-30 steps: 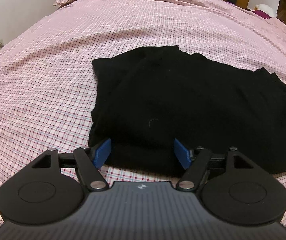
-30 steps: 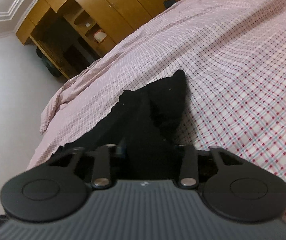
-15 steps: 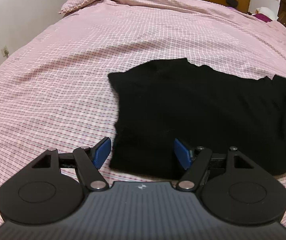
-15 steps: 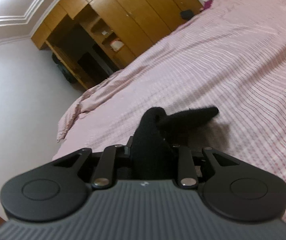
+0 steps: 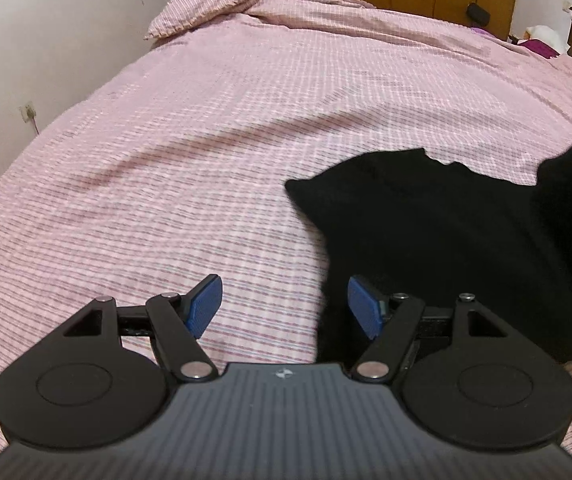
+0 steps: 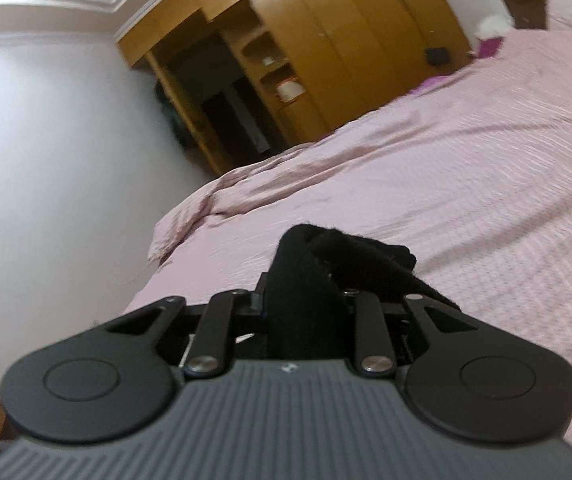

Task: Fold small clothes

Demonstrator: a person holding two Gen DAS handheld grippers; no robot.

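A black garment lies on the pink checked bedspread, at the right of the left wrist view. Its right part is lifted up at the frame's right edge. My left gripper is open and empty, blue pads apart, hovering over the garment's near left edge. My right gripper is shut on a fold of the same black garment, which bunches up between the fingers and hides the pads; it is raised above the bed.
A white wall runs along the bed's left side with a socket. Wooden wardrobes stand beyond the bed. A rumpled quilt edge lies at the far end.
My right gripper has lifted its held part of the garment up off the bed. My left gripper has drawn back and left, so the garment now sits further right in its view.
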